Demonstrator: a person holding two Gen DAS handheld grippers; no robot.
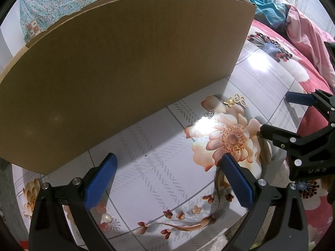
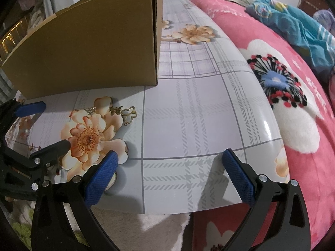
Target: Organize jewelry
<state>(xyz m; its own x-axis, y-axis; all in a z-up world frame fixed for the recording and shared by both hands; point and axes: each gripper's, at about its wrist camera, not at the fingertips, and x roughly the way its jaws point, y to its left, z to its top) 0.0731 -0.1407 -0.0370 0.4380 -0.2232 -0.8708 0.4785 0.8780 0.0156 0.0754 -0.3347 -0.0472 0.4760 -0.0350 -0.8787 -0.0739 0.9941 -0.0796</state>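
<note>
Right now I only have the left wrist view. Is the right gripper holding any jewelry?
Observer: No. The right gripper is open, with only bare tablecloth between its pads.
Operator: What's past the box's right end?
Observer: Beyond the cardboard box the table runs on. Only a printed flower shows there, no jewelry.
Operator: Is the glare hiding anything?
Observer: The right wrist has no glare there. A small silver piece lies left of the gold butterflies, apart from them.

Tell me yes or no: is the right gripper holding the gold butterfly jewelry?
No. The right gripper is open over bare tablecloth, while the gold butterfly jewelry lies on the table near the box.
</note>
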